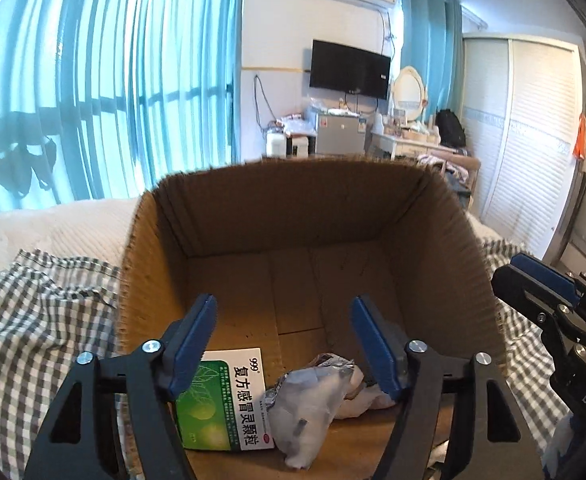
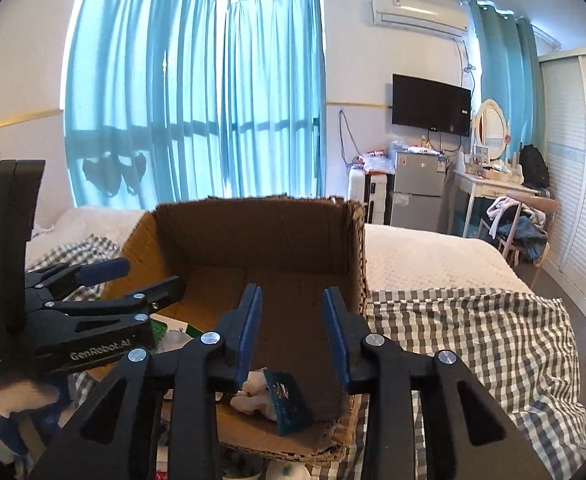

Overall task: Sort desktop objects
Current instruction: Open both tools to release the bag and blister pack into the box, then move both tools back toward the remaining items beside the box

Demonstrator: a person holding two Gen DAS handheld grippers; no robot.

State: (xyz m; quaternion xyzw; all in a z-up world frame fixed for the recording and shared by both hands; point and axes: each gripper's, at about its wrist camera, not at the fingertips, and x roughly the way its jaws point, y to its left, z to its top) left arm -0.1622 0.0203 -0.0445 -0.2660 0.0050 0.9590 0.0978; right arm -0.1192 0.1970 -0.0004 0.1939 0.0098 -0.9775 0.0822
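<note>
An open cardboard box [image 1: 293, 208] stands on the bed. My left gripper [image 1: 283, 308] hangs over the box's near part, jaws wide open with nothing between them. Below it on the box floor lie a green and white medicine box [image 1: 225, 400] and a crumpled pale plastic wrapper [image 1: 313, 404]. The right wrist view shows my right gripper [image 2: 293, 294] open above the same cardboard box [image 2: 253, 232], nothing between its pads. A teal packet [image 2: 289, 404] and a white crumpled wad [image 2: 253, 396] lie beneath it. The left gripper [image 2: 149, 276] reaches in from the left, the right gripper [image 1: 533, 276] from the right.
A grey checked cloth [image 2: 473, 332] covers the bed around the box, over a white quilt [image 2: 425, 252]. Blue curtains [image 2: 193, 100] hang behind. A small fridge [image 2: 417, 180], a dressing table [image 2: 489, 188] and a chair with clothes [image 2: 521, 232] stand at the far right.
</note>
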